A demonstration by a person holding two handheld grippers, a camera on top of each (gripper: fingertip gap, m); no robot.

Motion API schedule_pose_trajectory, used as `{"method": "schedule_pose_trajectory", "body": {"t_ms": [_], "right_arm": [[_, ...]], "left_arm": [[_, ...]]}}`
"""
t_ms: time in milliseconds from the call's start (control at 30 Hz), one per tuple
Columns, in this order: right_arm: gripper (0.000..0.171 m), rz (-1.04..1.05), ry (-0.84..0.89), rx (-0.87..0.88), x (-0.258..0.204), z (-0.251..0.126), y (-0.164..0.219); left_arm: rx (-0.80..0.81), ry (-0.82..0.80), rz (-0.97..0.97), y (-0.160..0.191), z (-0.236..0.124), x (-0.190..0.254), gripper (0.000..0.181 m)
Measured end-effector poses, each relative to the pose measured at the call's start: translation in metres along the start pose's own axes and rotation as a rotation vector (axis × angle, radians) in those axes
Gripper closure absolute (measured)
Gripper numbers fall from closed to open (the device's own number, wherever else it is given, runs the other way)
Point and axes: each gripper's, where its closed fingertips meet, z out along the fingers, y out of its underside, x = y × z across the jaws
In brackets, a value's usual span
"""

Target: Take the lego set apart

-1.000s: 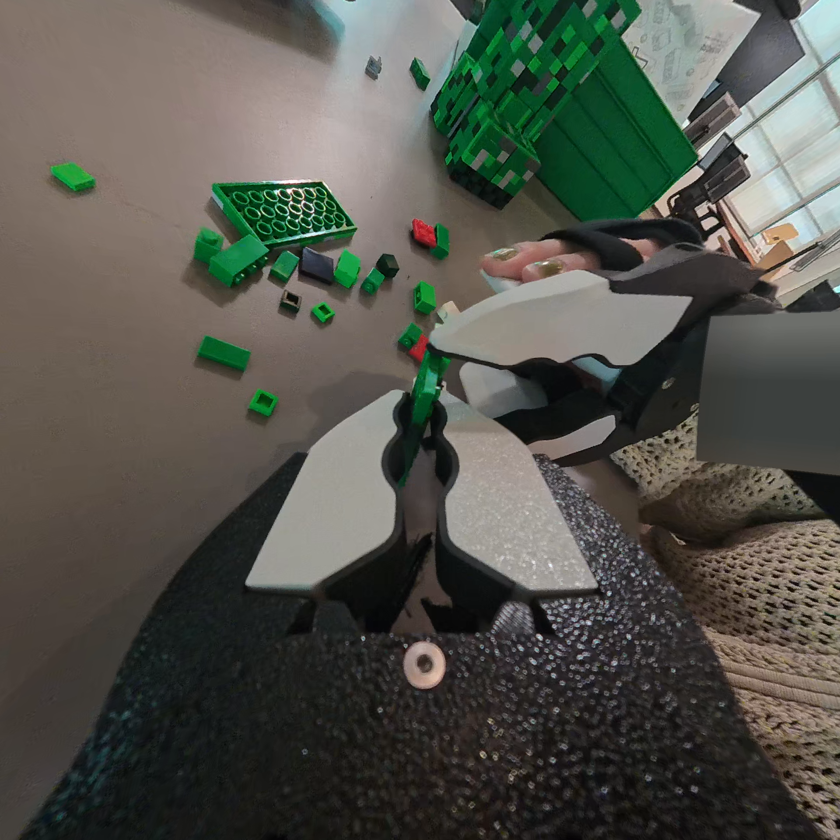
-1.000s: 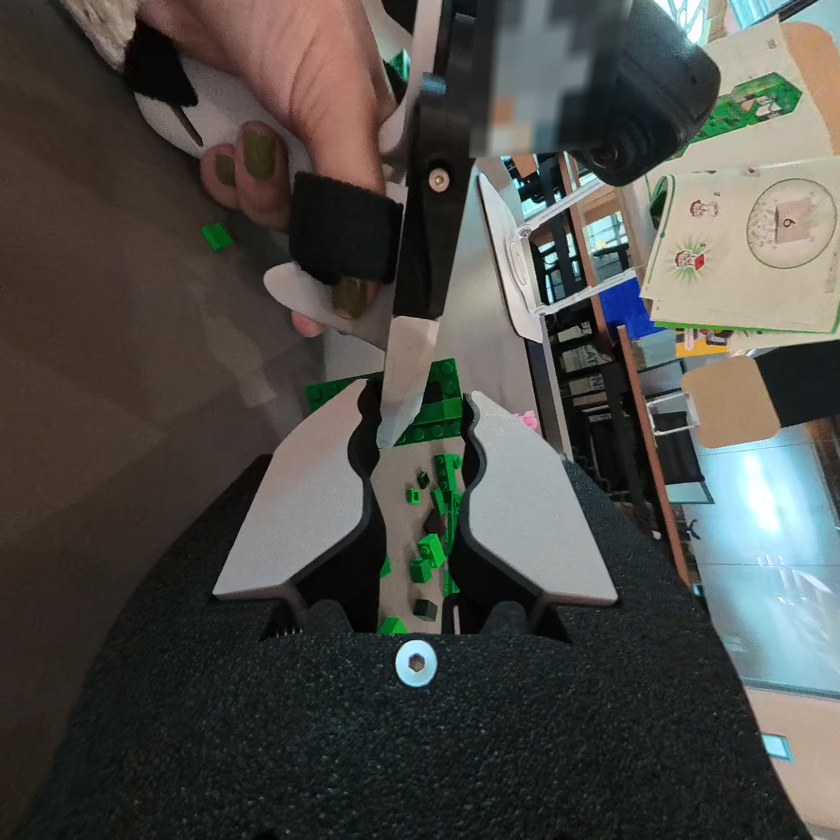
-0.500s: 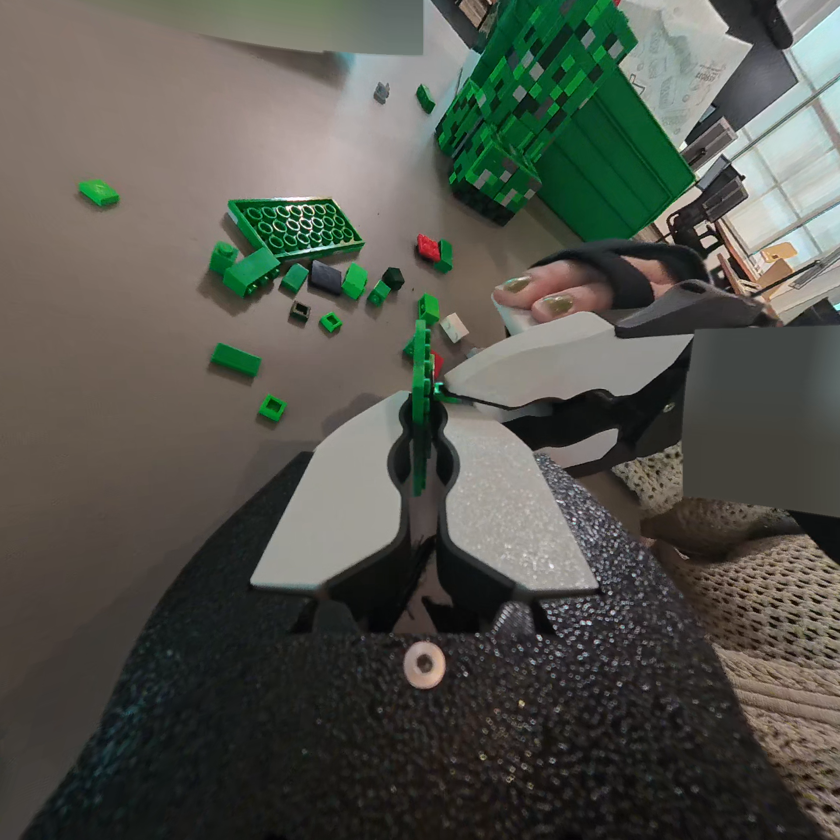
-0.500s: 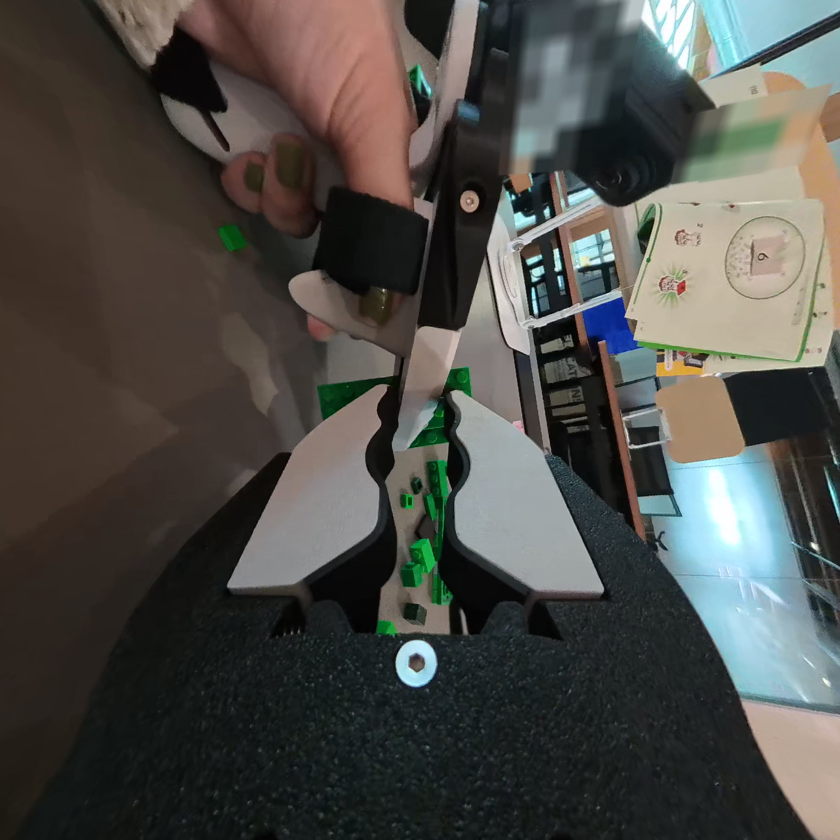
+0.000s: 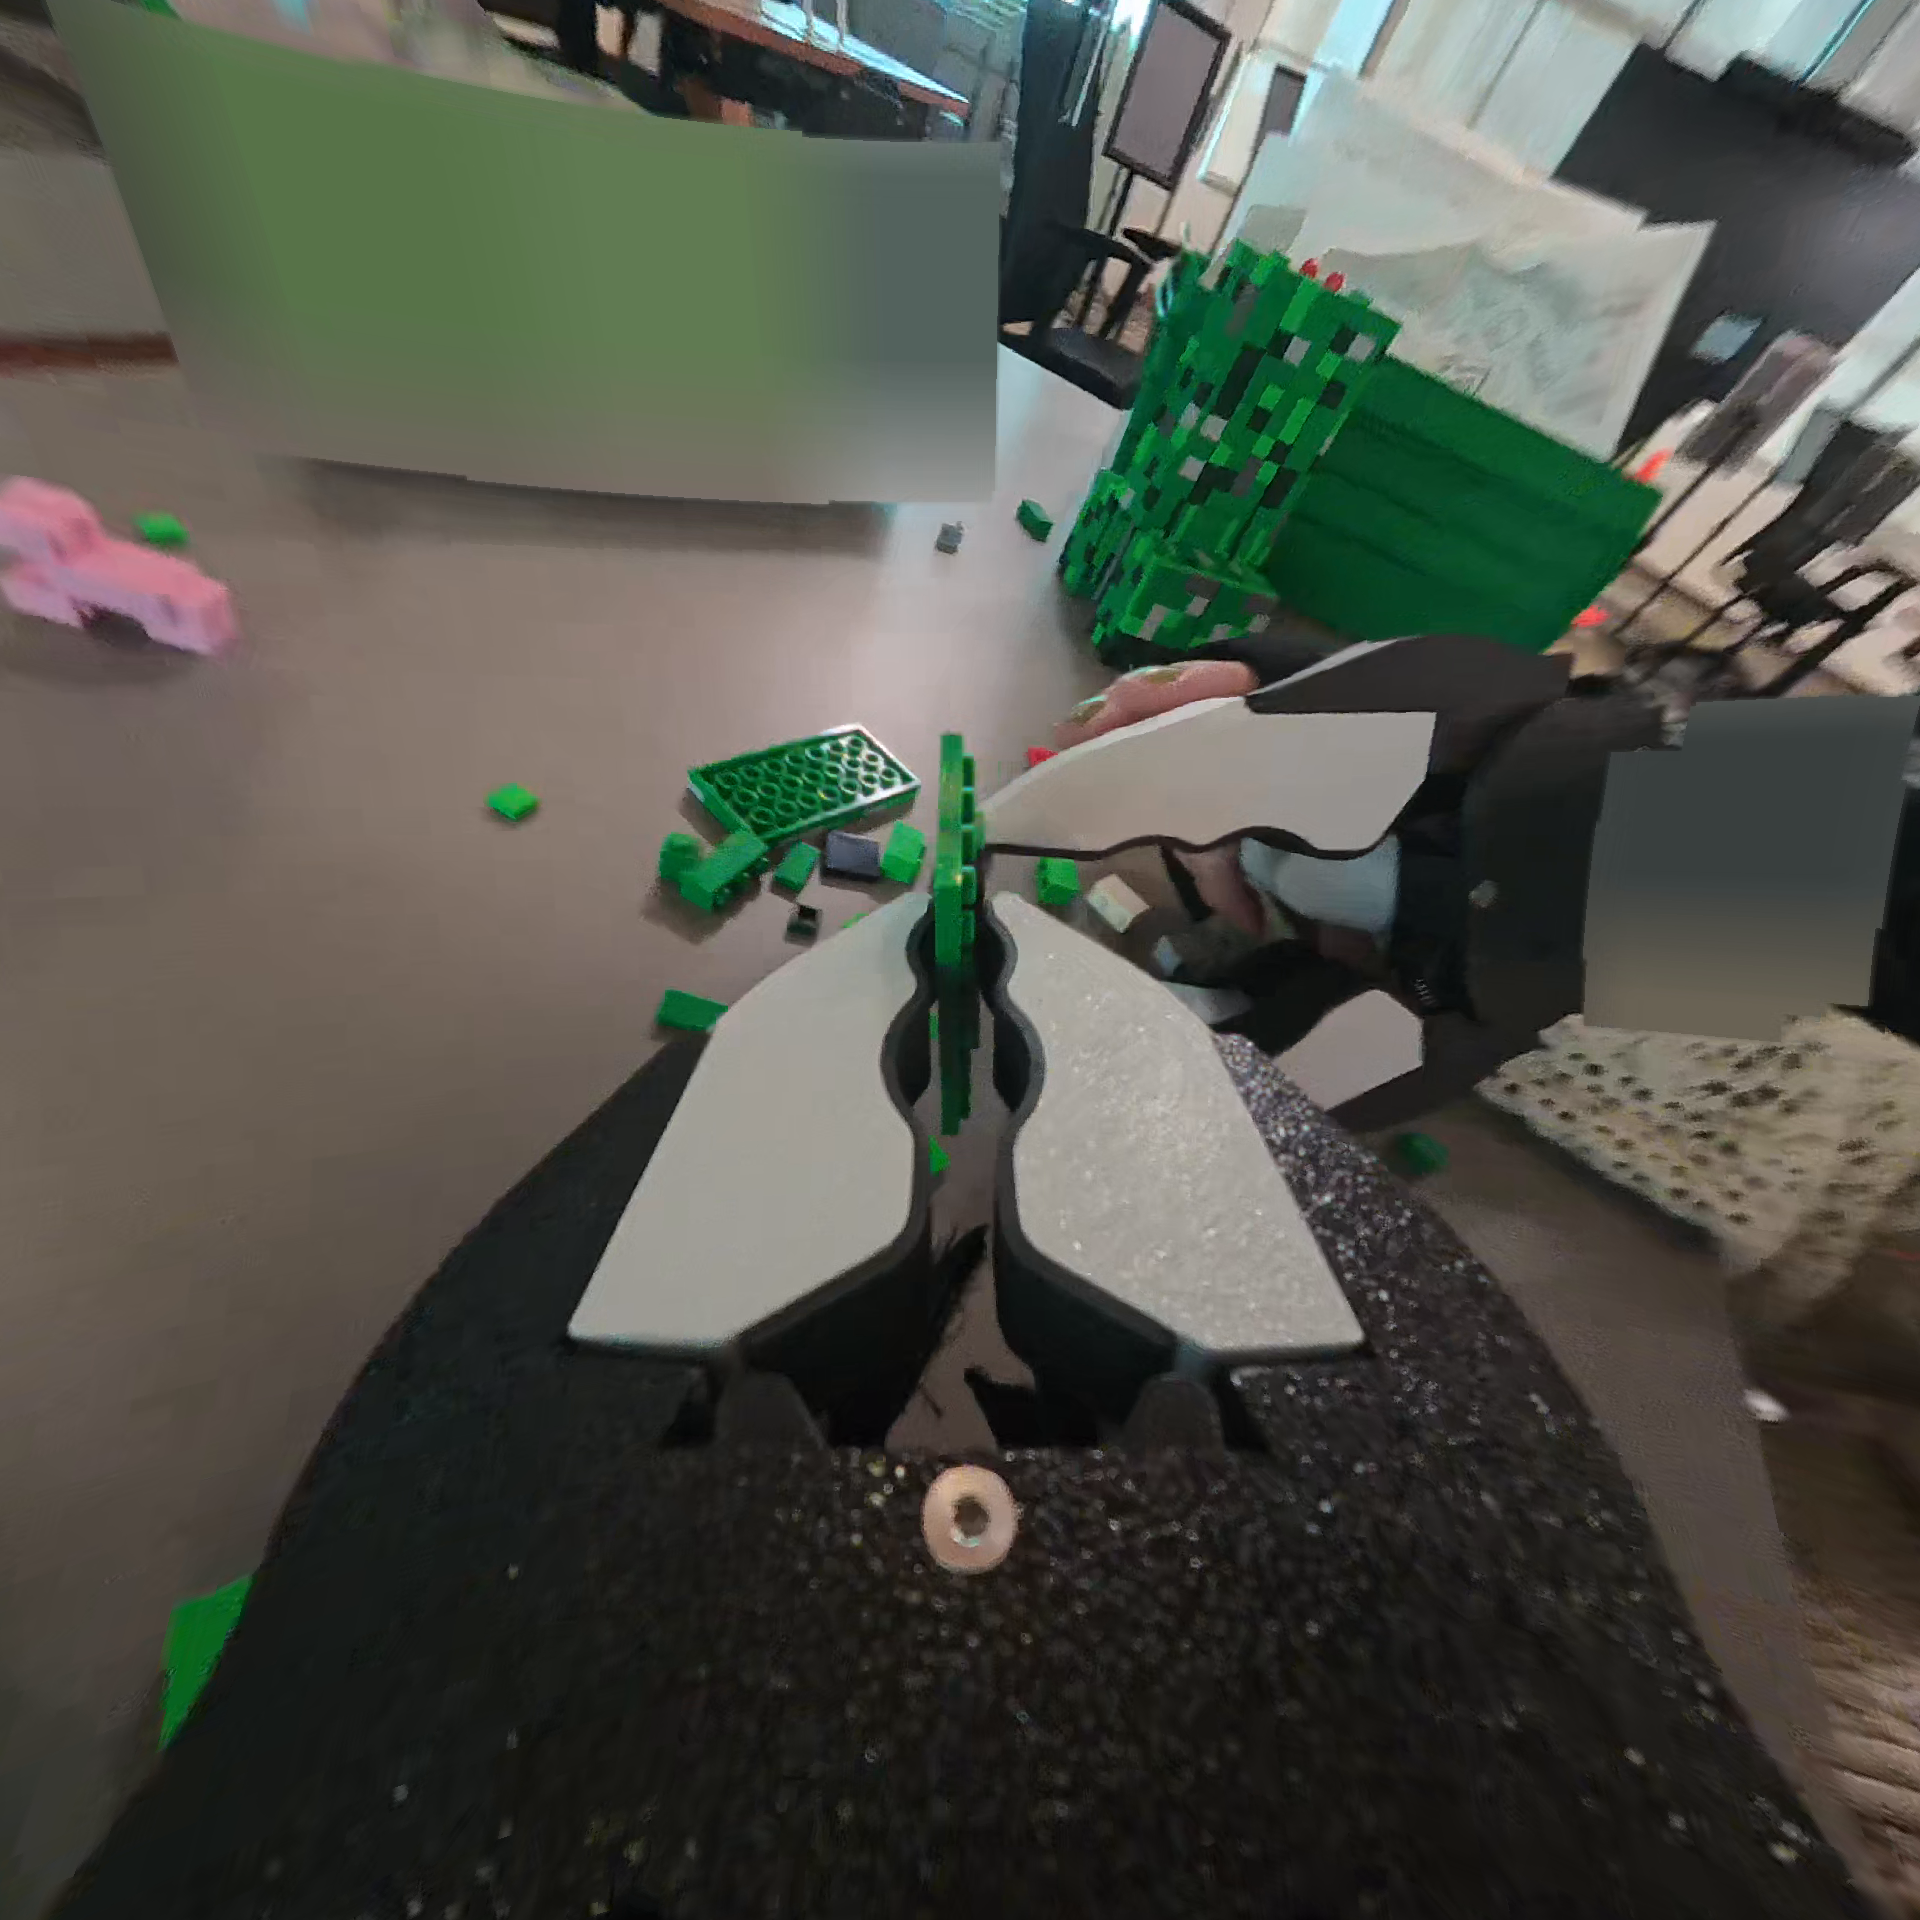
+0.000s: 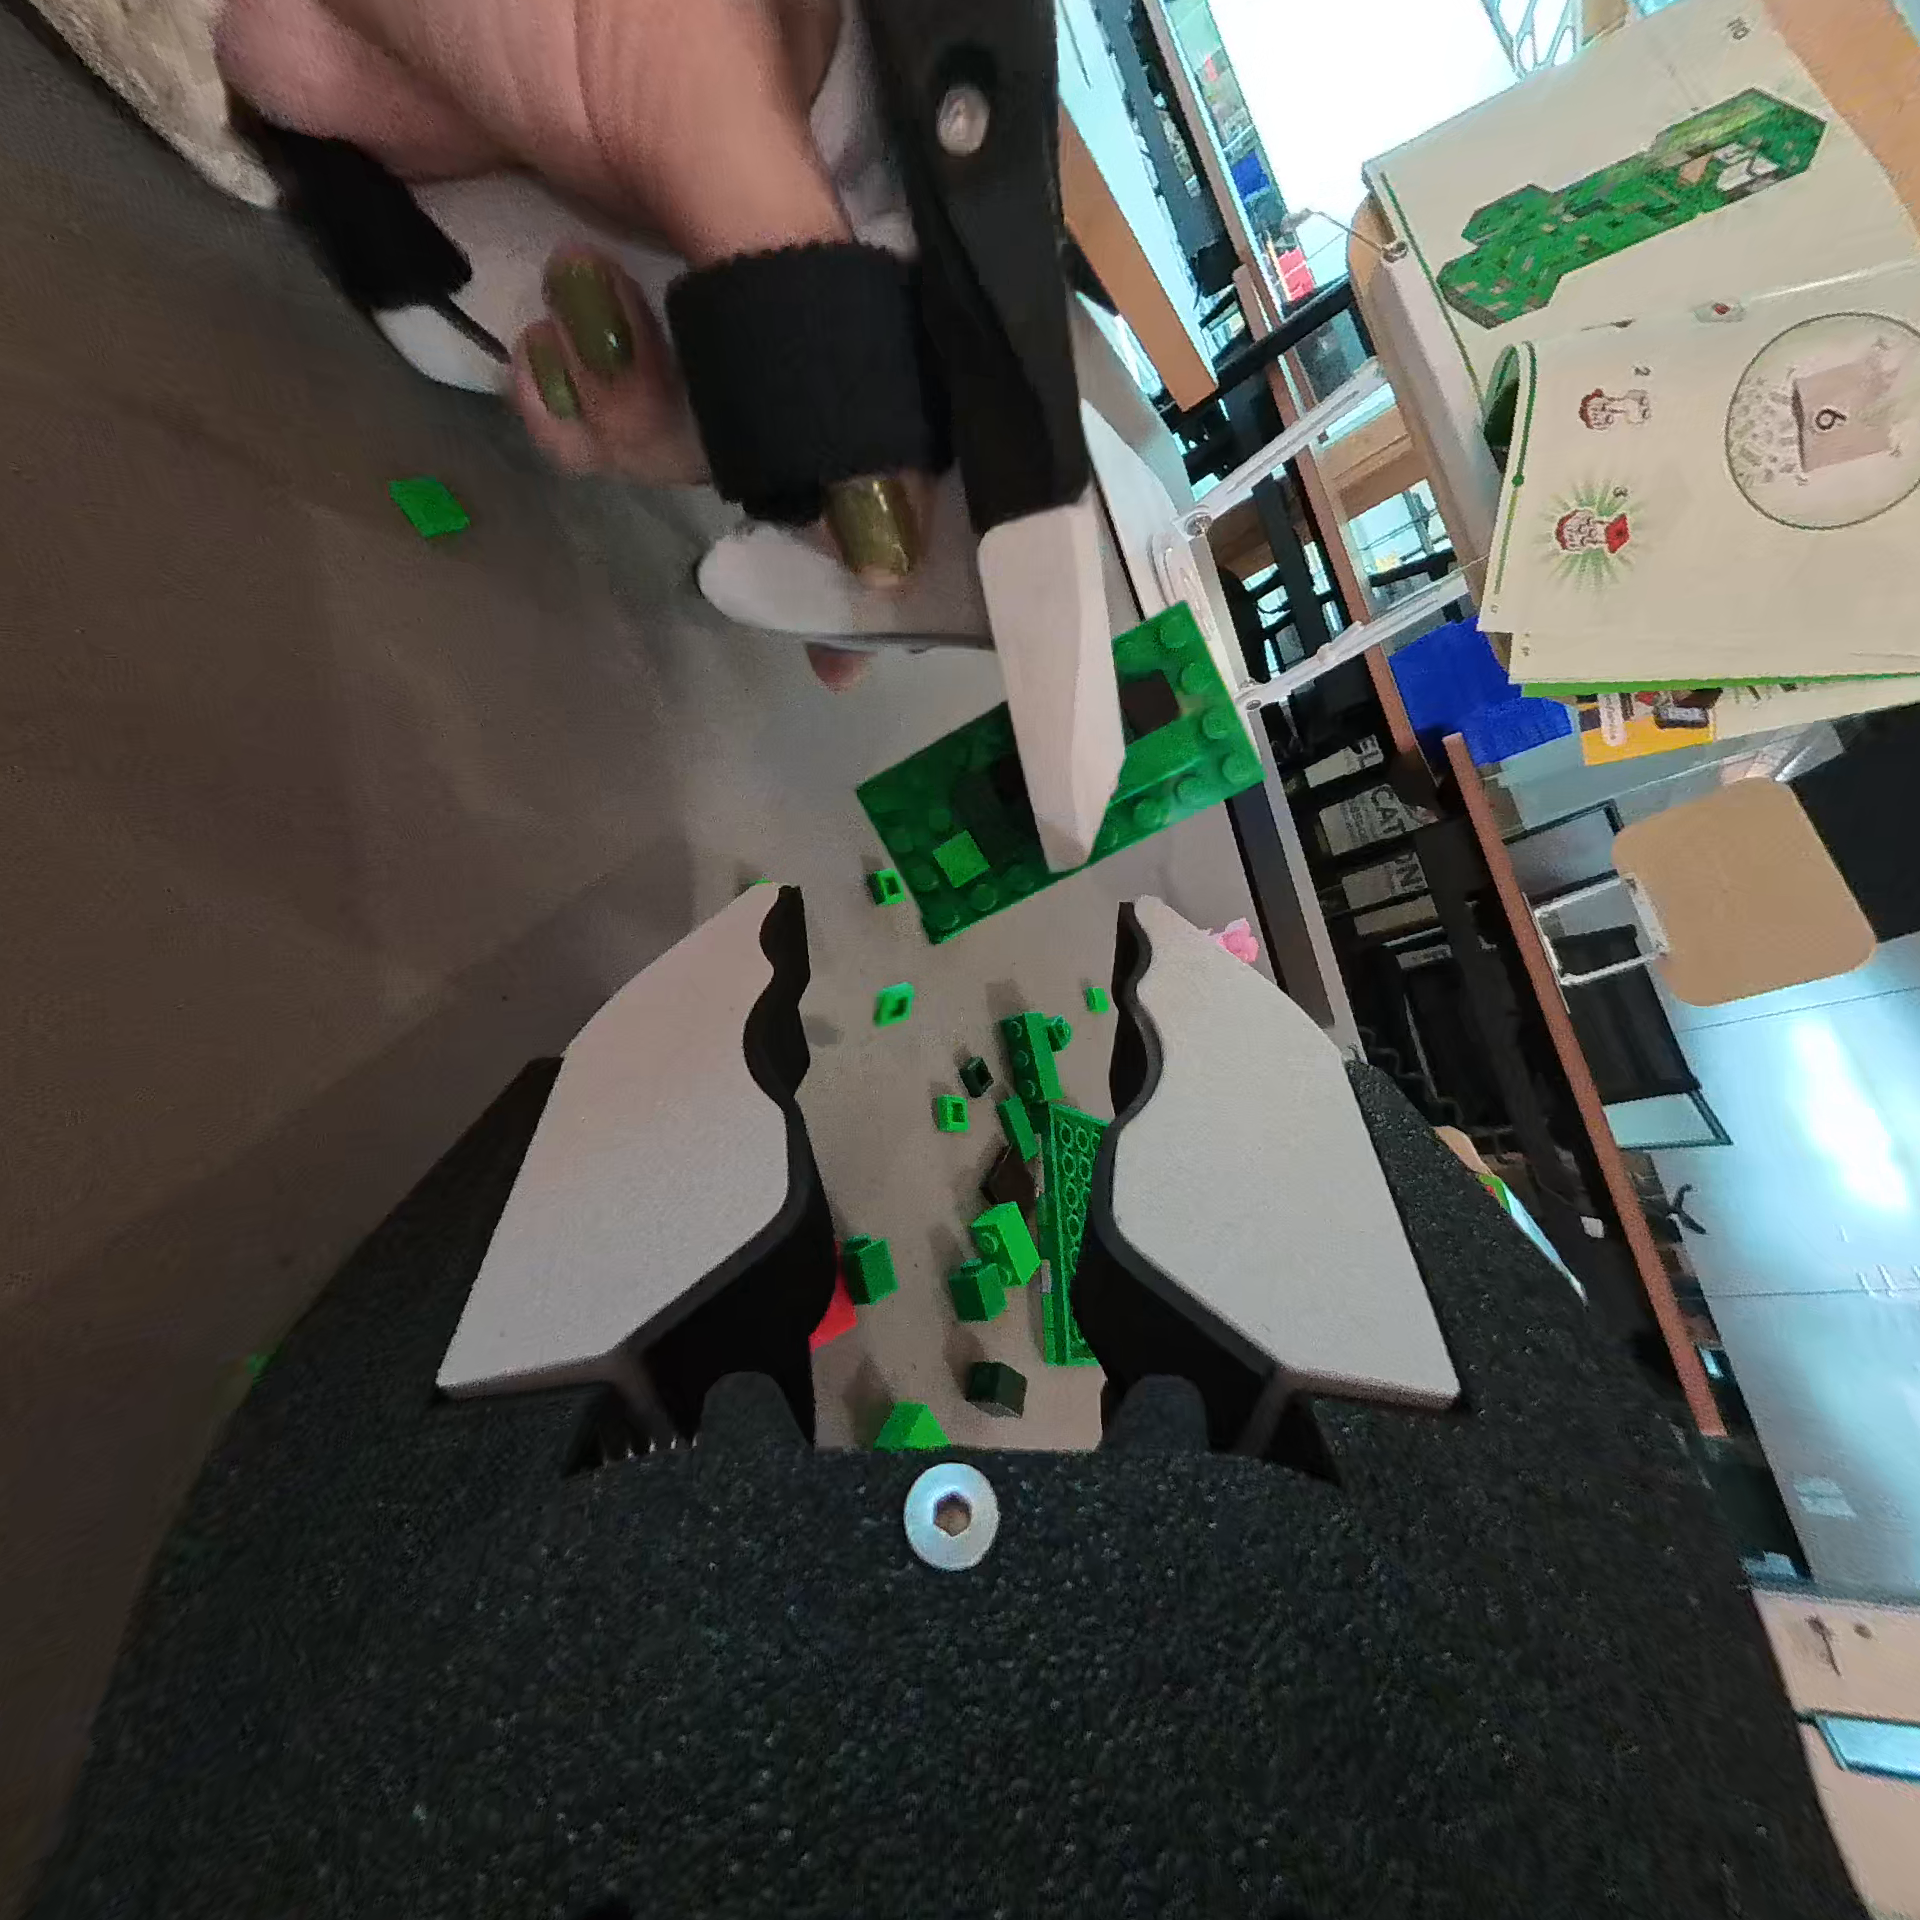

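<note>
Since half a second ago the right gripper (image 6: 951,904) has spread its jaws wide and drawn back from the green plate (image 5: 954,914); it holds nothing, with one fingertip near the plate's upper right edge in the left view. The left gripper (image 5: 958,920) is clamped on the plate, held edge-on above the table (image 5: 364,935). Judgement: re-close the right jaws on one small tile only and peel it away while the left grip stays firm; loose bricks (image 5: 790,862) lie beyond on the left, the large green model (image 5: 1236,447) at far right.
</note>
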Motion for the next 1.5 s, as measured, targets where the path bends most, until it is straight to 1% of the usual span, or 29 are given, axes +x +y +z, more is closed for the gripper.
{"method": "schedule_pose_trajectory", "body": {"t_ms": [100, 200, 267, 333, 367, 400, 467, 533, 600, 700, 800, 933, 1067, 1167, 1233, 1267, 1367, 1433, 1500], "right_arm": [[0.117, 0.017, 0.023, 0.030, 0.003, -0.001, -0.006], [0.125, 0.026, 0.086, 0.045, 0.011, -0.003, -0.009], [0.136, -0.031, 0.215, -0.008, 0.028, -0.005, -0.001], [0.145, -0.123, 0.390, -0.113, 0.054, -0.012, 0.013], [0.148, -0.133, 0.452, -0.151, 0.064, -0.017, 0.020], [0.151, -0.098, 0.488, -0.164, 0.071, -0.020, 0.025], [0.156, 0.061, 0.516, -0.120, 0.081, -0.027, 0.034], [0.163, 0.225, 0.563, -0.079, 0.094, -0.036, 0.044], [0.165, 0.353, 0.598, -0.023, 0.105, -0.046, 0.053], [0.169, 0.513, 0.608, 0.091, 0.112, -0.056, 0.058], [0.169, 0.603, 0.614, 0.105, 0.115, -0.058, 0.066], [0.170, 0.596, 0.588, 0.108, 0.111, -0.054, 0.064], [0.171, 0.521, 0.547, 0.102, 0.103, -0.048, 0.056], [0.171, 0.475, 0.515, 0.106, 0.097, -0.044, 0.050], [0.171, 0.459, 0.498, 0.106, 0.094, -0.041, 0.048], [0.171, 0.455, 0.492, 0.106, 0.093, -0.041, 0.047], [0.171, 0.454, 0.484, 0.105, 0.091, -0.040, 0.047], [0.171, 0.459, 0.484, 0.108, 0.092, -0.040, 0.048], [0.171, 0.464, 0.487, 0.108, 0.092, -0.041, 0.049]], "left_arm": [[0.053, -0.033, 0.119, -0.008, -0.001, 0.004, 0.176], [0.148, -0.088, 0.212, -0.020, -0.006, 0.003, 0.176], [0.219, -0.188, 0.302, -0.031, -0.015, -0.005, 0.176], [0.320, -0.326, 0.407, -0.047, -0.032, -0.013, 0.176], [0.382, -0.386, 0.460, -0.057, -0.043, -0.014, 0.176], [0.446, -0.434, 0.506, -0.066, -0.053, -0.012, 0.176], [0.556, -0.489, 0.576, -0.079, -0.072, -0.006, 0.176], [0.615, -0.509, 0.610, -0.086, -0.081, -0.001, 0.176], [0.628, -0.519, 0.608, -0.087, -0.084, -0.002, 0.176], [0.607, -0.515, 0.584, -0.083, -0.080, -0.007, 0.176], [0.589, -0.504, 0.548, -0.080, -0.076, -0.012, 0.176], [0.599, -0.499, 0.500, -0.080, -0.078, -0.017, 0.176], [0.615, -0.506, 0.464, -0.081, -0.082, -0.022, 0.176], [0.616, -0.530, 0.476, -0.082, -0.084, -0.023, 0.176], [0.594, -0.582, 0.535, -0.083, -0.085, -0.024, 0.176], [0.576, -0.617, 0.596, -0.083, -0.084, -0.023, 0.176], [0.558, -0.732, 0.870, -0.087, -0.084, -0.007, 0.176], [0.559, -0.726, 1.067, -0.086, -0.078, 0.018, 0.176], [0.581, -0.638, 1.189, -0.080, -0.068, 0.046, 0.176]]}}
